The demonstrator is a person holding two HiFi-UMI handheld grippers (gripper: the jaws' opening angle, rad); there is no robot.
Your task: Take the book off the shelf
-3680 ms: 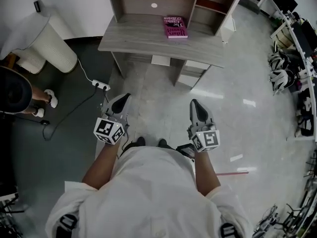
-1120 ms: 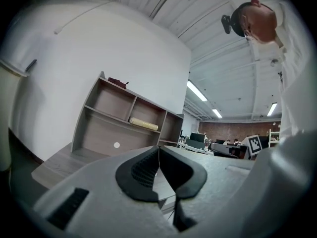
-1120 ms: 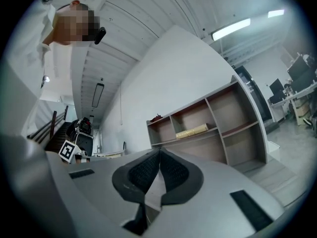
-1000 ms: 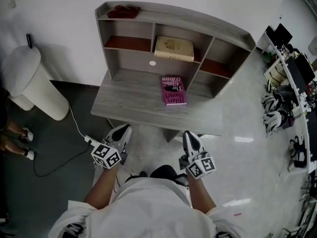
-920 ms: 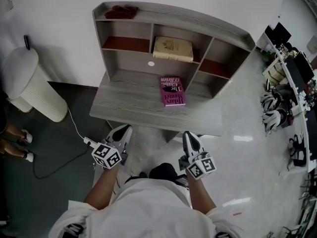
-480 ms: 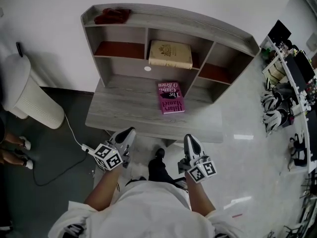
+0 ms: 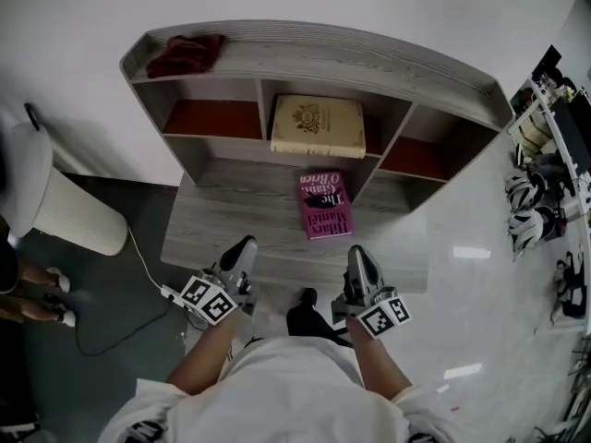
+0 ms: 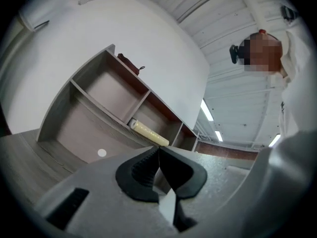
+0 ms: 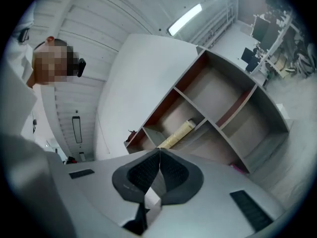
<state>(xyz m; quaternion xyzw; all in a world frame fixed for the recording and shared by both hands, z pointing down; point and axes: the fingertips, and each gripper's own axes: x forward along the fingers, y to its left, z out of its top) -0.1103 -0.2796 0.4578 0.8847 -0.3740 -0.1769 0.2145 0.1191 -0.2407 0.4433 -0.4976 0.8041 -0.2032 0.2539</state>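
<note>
Left gripper [image 7: 245, 245] and right gripper [image 7: 358, 253] are both closed, pads pressed together with nothing between them; the left gripper view [image 8: 158, 150] and the right gripper view [image 9: 159, 150] show this directly. Both are held low at 6 o'clock in the head view, at the near edge of the desk [image 7: 217, 233], tips directed toward 12 o'clock. The cream book [image 7: 318, 125] lies flat in the middle compartment of the shelf unit [image 7: 323, 55], at 12 o'clock from the grippers and well apart from both. A pink book [image 7: 325, 204] lies flat on the desk between the grippers and the cream book, near the mouth of that compartment and on the direct line to it. A dark red cloth [image 7: 187, 53] rests on the top board at 10 o'clock. On the floor, a white ribbed bin [image 7: 66, 218] stands at 9 o'clock, and a power strip [image 7: 172, 293] with its white cable lies at 8 o'clock. Helmets [image 7: 531, 229] are stored at 3 o'clock.
</note>
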